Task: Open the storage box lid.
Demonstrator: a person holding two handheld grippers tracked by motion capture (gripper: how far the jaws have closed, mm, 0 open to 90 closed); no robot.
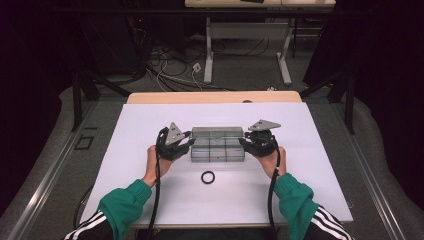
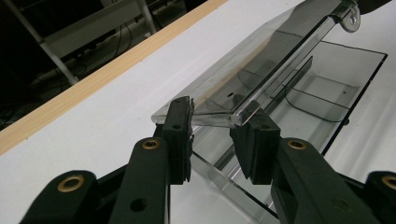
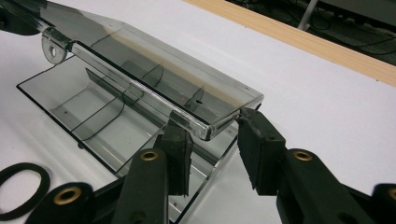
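A clear plastic compartment box (image 1: 218,145) lies in the middle of the white table top (image 1: 140,125), with dividers in its tray (image 2: 336,93) (image 3: 93,121). Its hinged lid (image 2: 261,60) (image 3: 154,70) stands tilted up off the tray. My left gripper (image 1: 186,142) (image 2: 217,111) is shut on the lid's left end, with a pad at each corner. At the opposite end my right gripper (image 1: 247,142) (image 3: 215,122) holds the lid the same way. A black rubber ring (image 1: 208,177) (image 3: 21,189) lies flat on the table just in front of the box.
The table's far edge is a wooden strip (image 1: 215,96) (image 2: 93,79). Beyond it on the floor are cables (image 1: 170,67) and a white metal table frame (image 1: 247,35). White surface stretches to both sides of the box.
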